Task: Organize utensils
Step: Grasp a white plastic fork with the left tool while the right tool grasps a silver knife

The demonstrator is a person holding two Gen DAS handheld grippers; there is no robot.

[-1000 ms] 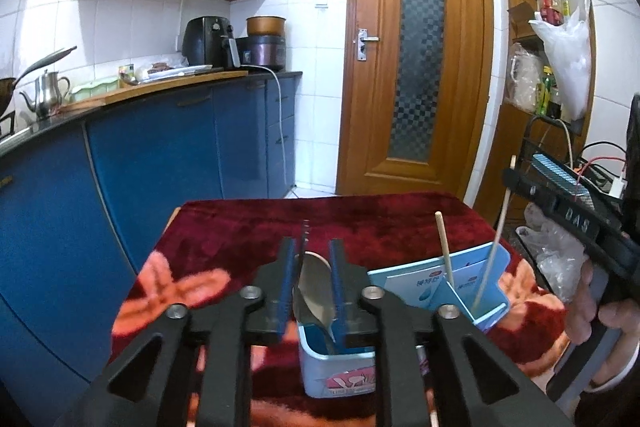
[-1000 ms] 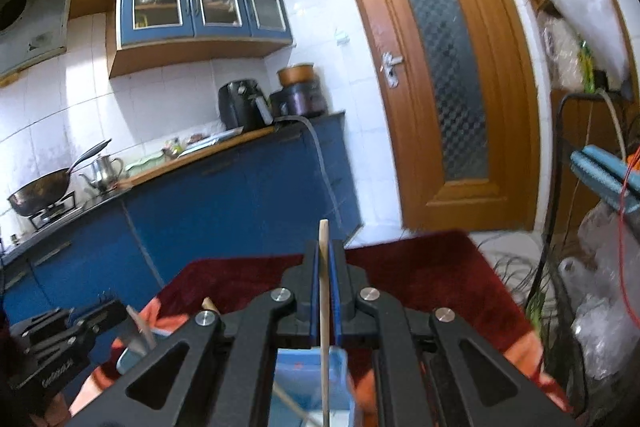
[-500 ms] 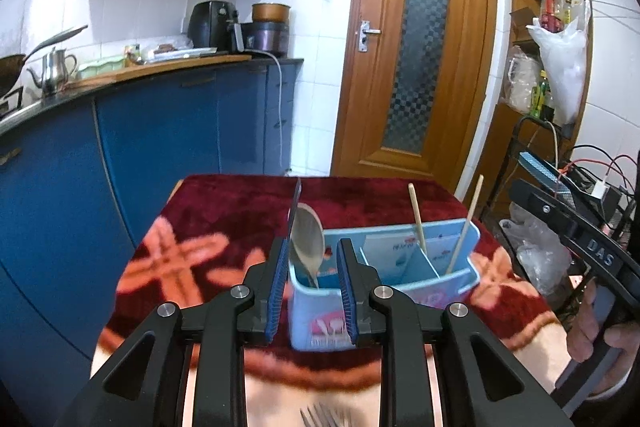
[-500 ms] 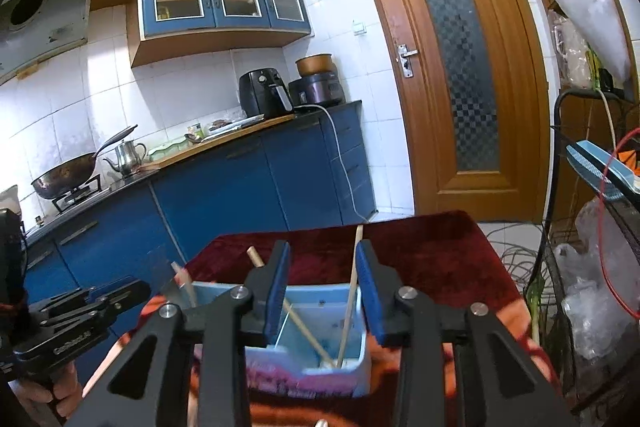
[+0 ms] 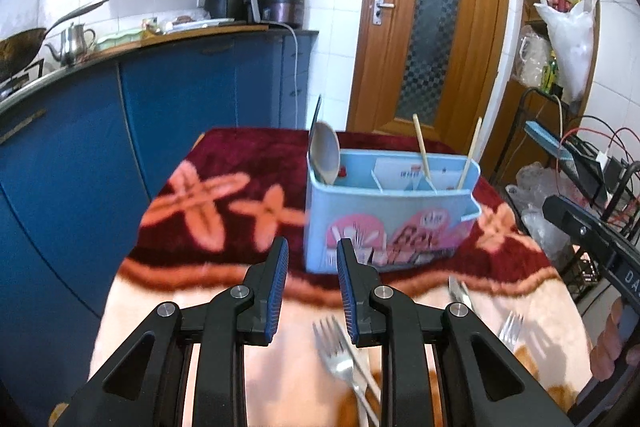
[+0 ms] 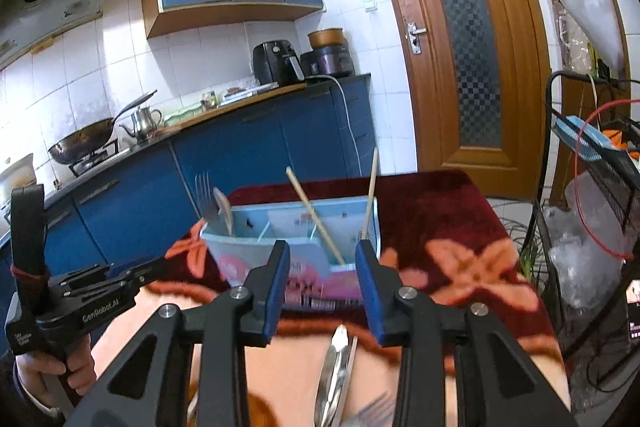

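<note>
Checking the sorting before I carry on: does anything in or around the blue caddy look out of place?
In the light blue plastic utensil caddy, two wooden chopsticks lean apart, not paired. Steel forks lie loose on the patterned blanket.

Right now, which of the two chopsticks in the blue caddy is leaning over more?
The left chopstick, slanting across the caddy; the right chopstick stands nearly upright at the end wall.

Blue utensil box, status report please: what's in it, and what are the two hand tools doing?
Left tool open, empty; right tool just opened, empty. Blue box holds spoon, fork, two chopsticks. Forks on the cloth, unsorted. Nothing in the way.
</note>
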